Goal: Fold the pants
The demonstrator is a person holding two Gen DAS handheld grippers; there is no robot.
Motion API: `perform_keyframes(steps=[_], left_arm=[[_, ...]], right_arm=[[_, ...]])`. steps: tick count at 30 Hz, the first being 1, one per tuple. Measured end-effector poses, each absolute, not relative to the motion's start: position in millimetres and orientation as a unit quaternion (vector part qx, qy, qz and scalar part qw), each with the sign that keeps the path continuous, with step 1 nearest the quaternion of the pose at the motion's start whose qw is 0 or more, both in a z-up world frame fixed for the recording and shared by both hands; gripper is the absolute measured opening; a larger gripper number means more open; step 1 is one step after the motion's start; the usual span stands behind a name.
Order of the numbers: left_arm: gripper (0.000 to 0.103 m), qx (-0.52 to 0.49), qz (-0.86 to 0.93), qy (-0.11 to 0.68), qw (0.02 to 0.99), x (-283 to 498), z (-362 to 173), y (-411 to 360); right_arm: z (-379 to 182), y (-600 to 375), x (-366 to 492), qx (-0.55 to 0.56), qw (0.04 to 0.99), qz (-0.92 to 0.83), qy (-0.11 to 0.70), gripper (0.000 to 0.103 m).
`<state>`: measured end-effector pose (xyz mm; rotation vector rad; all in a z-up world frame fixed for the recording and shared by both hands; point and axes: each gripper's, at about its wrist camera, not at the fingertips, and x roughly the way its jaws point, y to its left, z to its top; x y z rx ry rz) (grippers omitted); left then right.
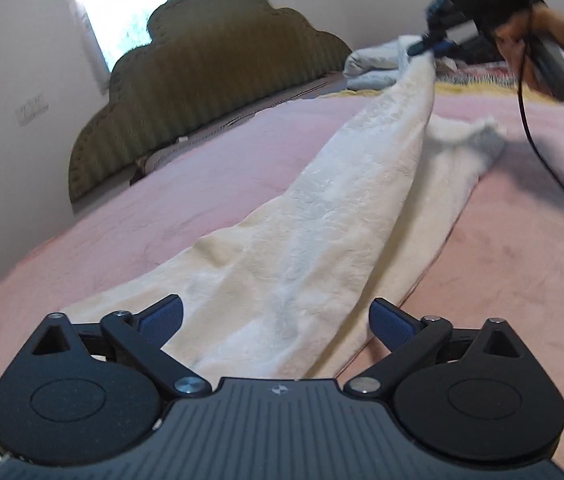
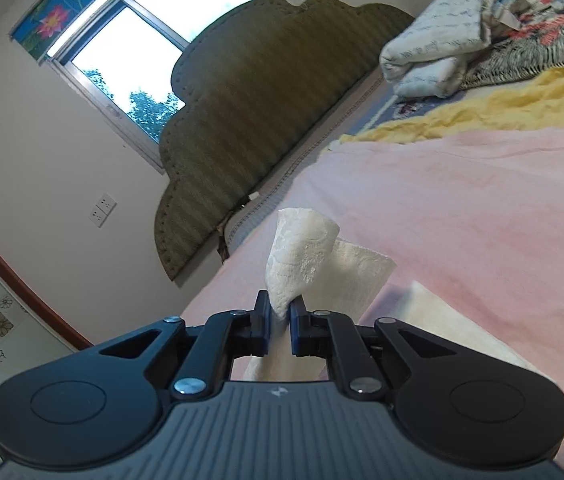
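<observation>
We hold the pants (image 1: 322,216) lengthwise: right gripper (image 2: 281,316) clamps the far end, left gripper (image 1: 276,320) released over the near end.

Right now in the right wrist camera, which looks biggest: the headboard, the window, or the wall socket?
1. headboard
2. window, a bit smaller, though the headboard hides part of it
3. wall socket, tiny

The headboard may also look bigger because it sits nearer.

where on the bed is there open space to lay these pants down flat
Bare pink blanket lies between the headboard and the cream pants, and to their right. The far end is crowded: folded white bedding, a yellow cloth and patterned fabrics.
</observation>
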<state>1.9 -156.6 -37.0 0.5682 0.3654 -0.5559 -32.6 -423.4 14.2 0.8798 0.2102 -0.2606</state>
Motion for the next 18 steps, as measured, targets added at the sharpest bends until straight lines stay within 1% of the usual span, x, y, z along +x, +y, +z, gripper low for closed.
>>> perform_keyframes(steps=[2, 4, 9, 11, 13, 14, 15, 16, 17, 18], left_arm=[[0.093, 0.304, -0.250, 0.152, 0.907, 2, -47, -165], [0.091, 0.312, -0.246, 0.135, 0.908, 3, -49, -170], [0.085, 0.275, -0.269, 0.150, 0.911, 13, -43, -176], [0.085, 0.277, -0.278, 0.152, 0.907, 14, -43, -180], [0.081, 0.287, -0.281, 0.147, 0.904, 11, -47, -184], [0.071, 0.290, -0.280, 0.150, 0.903, 8, -49, -184], [0.053, 0.290, -0.284, 0.161, 0.900, 8, -51, -185], [0.042, 0.283, -0.292, 0.175, 0.896, 11, -51, -185], [0.027, 0.264, -0.302, 0.192, 0.896, 13, -50, -180], [0.022, 0.249, -0.303, 0.199, 0.898, 15, -48, -176]], right_arm=[[9, -426, -38, 0.430, 0.888, -0.125, 0.107, 0.010], [8, -426, -39, 0.435, 0.886, -0.119, 0.107, 0.010], [21, -426, -28, 0.433, 0.890, -0.102, 0.100, 0.010], [31, -423, -28, 0.430, 0.894, -0.090, 0.088, 0.010], [41, -419, -30, 0.427, 0.898, -0.079, 0.073, 0.010], [46, -418, -31, 0.425, 0.900, -0.075, 0.068, 0.010], [49, -416, -32, 0.421, 0.902, -0.071, 0.066, 0.010], [52, -414, -31, 0.414, 0.905, -0.070, 0.067, 0.010], [54, -413, -31, 0.407, 0.908, -0.071, 0.070, 0.010], [55, -412, -30, 0.400, 0.911, -0.075, 0.074, 0.010]])
